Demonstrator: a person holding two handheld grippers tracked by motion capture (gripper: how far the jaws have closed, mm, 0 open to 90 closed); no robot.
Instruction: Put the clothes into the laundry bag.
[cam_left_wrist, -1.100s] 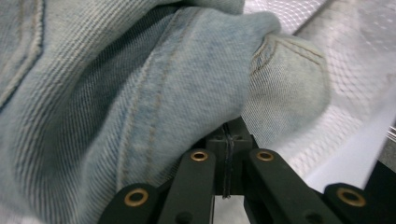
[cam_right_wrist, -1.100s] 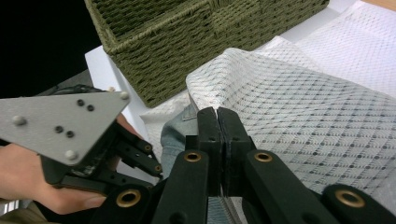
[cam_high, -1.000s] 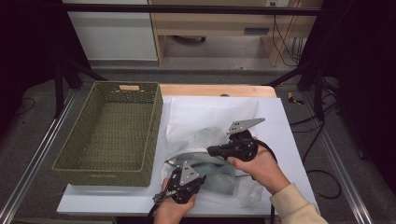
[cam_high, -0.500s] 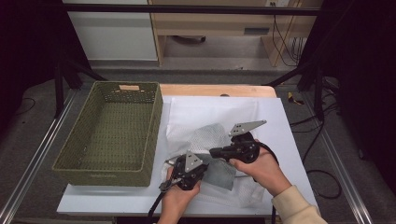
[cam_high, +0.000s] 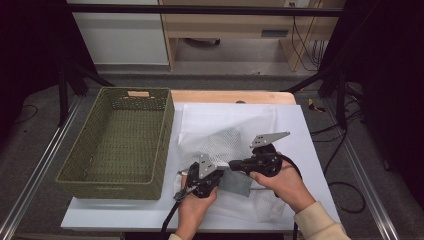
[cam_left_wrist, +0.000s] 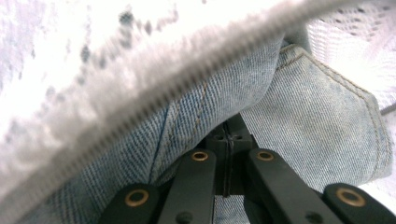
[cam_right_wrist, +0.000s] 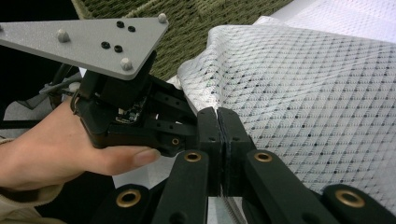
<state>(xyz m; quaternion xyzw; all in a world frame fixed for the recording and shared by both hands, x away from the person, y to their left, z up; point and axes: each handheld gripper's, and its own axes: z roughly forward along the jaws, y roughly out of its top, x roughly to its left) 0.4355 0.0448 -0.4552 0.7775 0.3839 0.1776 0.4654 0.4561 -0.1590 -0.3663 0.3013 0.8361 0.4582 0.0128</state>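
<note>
A white mesh laundry bag (cam_high: 220, 142) lies on the white table cover, with a pale blue denim garment (cam_high: 236, 183) at its near edge. My right gripper (cam_high: 234, 164) points left and is shut on the bag's edge, so the mesh (cam_right_wrist: 303, 93) rises straight from its jaws (cam_right_wrist: 217, 116). My left gripper (cam_high: 216, 173) sits just beside it, pointing away from me. Its jaws (cam_left_wrist: 227, 133) are together, pinching a fold of the denim (cam_left_wrist: 317, 116). The bag's zipper edge (cam_left_wrist: 140, 88) runs over the denim there. The left gripper's grey plate (cam_right_wrist: 88, 39) is close by in the right gripper view.
A green woven basket (cam_high: 107, 181) with nothing in it stands at the table's left, its wall (cam_right_wrist: 196, 18) just behind the bag. The white cover (cam_high: 300, 130) runs on to the right and far side. A wooden table edge (cam_high: 225, 96) lies behind.
My left gripper has moved away from me and slightly right with the denim, closing in on the right gripper and the bag's edge. The right gripper has stayed put.
</note>
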